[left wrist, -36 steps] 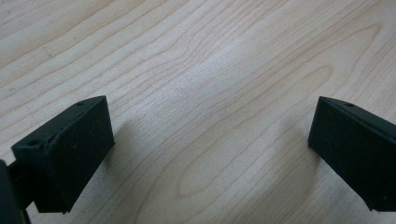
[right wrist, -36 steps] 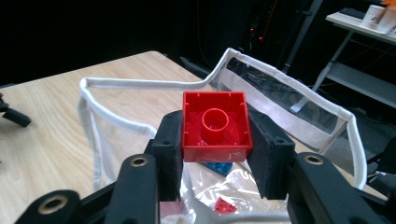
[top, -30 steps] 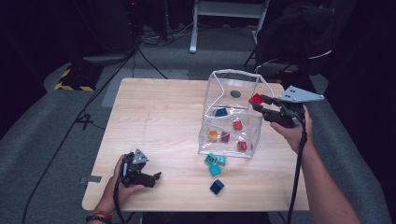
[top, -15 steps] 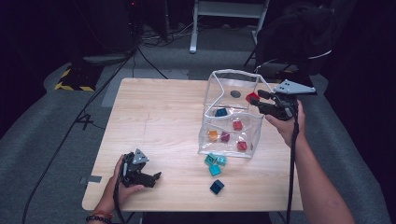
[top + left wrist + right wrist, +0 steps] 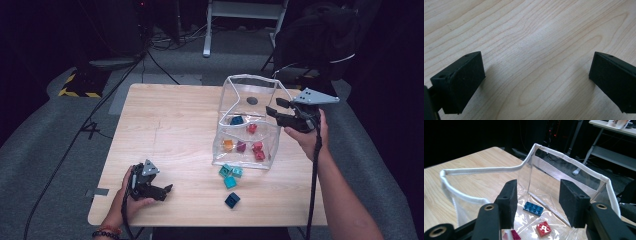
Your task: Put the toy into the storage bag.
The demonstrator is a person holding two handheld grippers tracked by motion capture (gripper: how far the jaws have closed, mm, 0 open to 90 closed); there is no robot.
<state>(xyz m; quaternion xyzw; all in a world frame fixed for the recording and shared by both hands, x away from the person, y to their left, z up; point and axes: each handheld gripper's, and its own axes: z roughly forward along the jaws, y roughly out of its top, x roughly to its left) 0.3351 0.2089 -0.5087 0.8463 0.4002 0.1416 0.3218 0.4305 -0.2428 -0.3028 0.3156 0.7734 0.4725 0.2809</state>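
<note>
A clear plastic bag [image 5: 247, 90] with a white rim stands open on the right of the wooden table [image 5: 170, 125]. Inside lie a blue brick [image 5: 236, 120], red bricks [image 5: 251, 128], an orange one [image 5: 228, 145] and a magenta one [image 5: 241, 146]. My right gripper [image 5: 274, 106] hovers at the bag's right rim; its jaws have just been opening and nothing sits between them. The right gripper view looks past the right gripper [image 5: 537, 195] down onto the blue brick [image 5: 533, 208] and a red brick [image 5: 543, 228]. My left gripper [image 5: 167, 190] rests open on the table at the front left, over bare wood [image 5: 536, 37].
Three teal bricks [image 5: 230, 175] and a dark blue brick [image 5: 232, 200] lie loose on the table just in front of the bag. A person's forearms come in from the bottom edge. Beyond the table lie dark floor, cables and a stand.
The red brick that my right gripper held over the bag's rim is gone from its jaws, which now stand apart. The left gripper has not moved.
</note>
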